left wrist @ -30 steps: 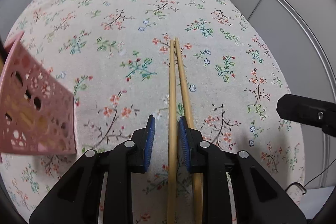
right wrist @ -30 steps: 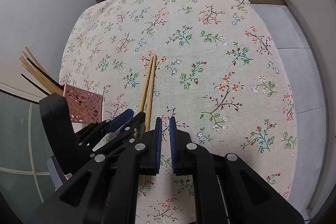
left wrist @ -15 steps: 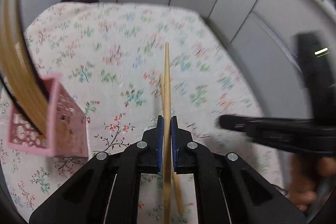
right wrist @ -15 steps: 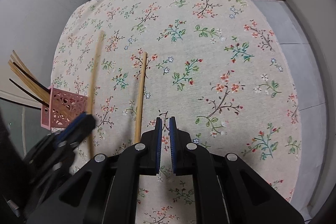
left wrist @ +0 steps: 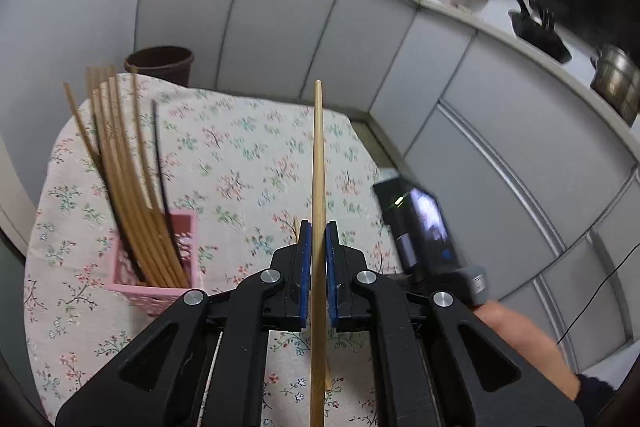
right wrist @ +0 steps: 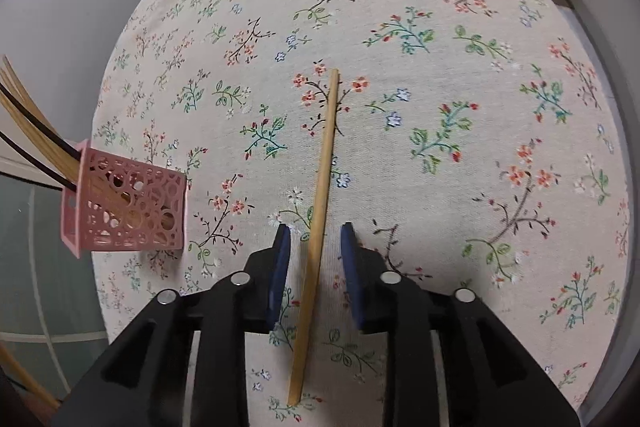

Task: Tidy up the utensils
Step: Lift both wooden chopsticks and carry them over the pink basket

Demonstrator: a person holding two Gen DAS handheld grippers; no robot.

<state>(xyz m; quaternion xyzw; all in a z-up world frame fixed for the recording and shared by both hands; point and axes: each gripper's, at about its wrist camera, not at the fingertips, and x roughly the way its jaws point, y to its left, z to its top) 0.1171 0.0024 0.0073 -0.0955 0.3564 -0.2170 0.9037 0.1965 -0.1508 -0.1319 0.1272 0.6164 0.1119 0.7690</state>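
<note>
My left gripper (left wrist: 316, 235) is shut on a wooden chopstick (left wrist: 318, 163) and holds it raised above the floral tablecloth (left wrist: 240, 163), tip pointing away. A pink perforated holder (left wrist: 158, 271) with several chopsticks stands to its left. My right gripper (right wrist: 314, 239) is open, low over the table, its fingers on either side of a second wooden chopstick (right wrist: 322, 187) that lies flat on the cloth (right wrist: 440, 67). The pink holder (right wrist: 124, 203) shows at the left of the right wrist view.
A dark brown bin (left wrist: 160, 61) stands behind the table's far edge. Grey cabinet panels (left wrist: 480, 107) run along the right, with a cluttered shelf above. The right hand's device (left wrist: 420, 227) is close to the right of my left gripper.
My left gripper shut on one chopstick and lifted it, tilting up. My right gripper opened and moved forward over the chopstick left on the cloth.
</note>
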